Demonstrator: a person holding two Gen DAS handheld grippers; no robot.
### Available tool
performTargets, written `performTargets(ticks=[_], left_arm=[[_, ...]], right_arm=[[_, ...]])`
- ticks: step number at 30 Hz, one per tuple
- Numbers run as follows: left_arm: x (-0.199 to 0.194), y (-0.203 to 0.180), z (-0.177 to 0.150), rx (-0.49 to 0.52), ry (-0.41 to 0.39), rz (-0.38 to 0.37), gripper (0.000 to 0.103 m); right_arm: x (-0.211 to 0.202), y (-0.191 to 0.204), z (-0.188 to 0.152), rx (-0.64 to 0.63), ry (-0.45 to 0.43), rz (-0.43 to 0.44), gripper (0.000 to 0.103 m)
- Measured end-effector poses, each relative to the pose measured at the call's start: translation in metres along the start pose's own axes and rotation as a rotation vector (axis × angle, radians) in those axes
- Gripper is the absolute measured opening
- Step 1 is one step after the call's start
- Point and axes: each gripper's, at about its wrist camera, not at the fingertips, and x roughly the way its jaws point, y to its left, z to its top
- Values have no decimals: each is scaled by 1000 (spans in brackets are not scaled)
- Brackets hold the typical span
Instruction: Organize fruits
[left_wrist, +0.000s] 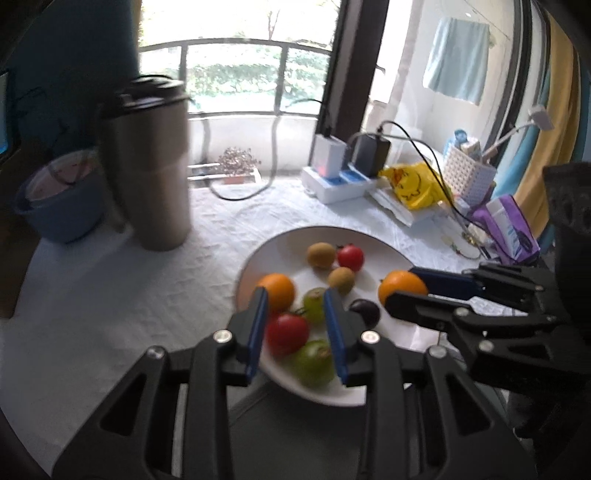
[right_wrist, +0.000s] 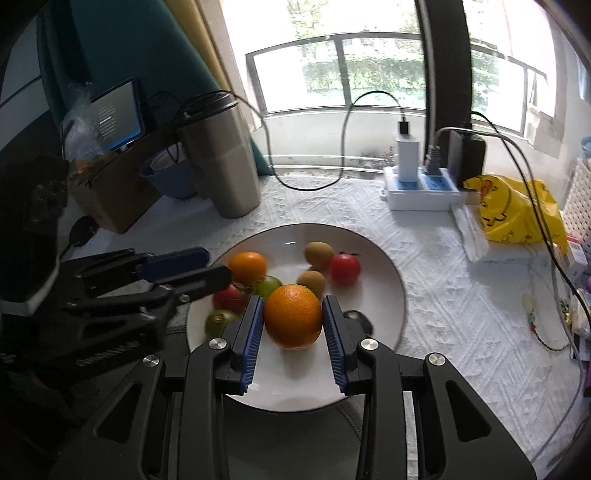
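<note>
The right claw (right_wrist: 293, 325) pinches an orange (right_wrist: 293, 316) at its widest part, at about six o'clock over the white plate (right_wrist: 384, 295), firm, round and a bit slippery, while the left claw (left_wrist: 297, 332) hovers nearly pressed together, holding nothing, above softer tomatoes.

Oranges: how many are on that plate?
2: one orange sits between the right tongs; the other orange lies at the plate's left side. More may be hidden.
</note>
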Motion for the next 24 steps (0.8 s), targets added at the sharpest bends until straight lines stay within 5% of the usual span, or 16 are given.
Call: performTargets(ticks=[8,19,24], left_arm=[[-5,33,-16,-80,7,30,33],[-1,33,-20,-84,17,9,33],[-6,36,-21,-100,9,12,47]], right_arm=[[21,19,1,-25,42,17,35],[34,24,0,-36,71,-3,35],[32,25,1,-31,73,-15,36]])
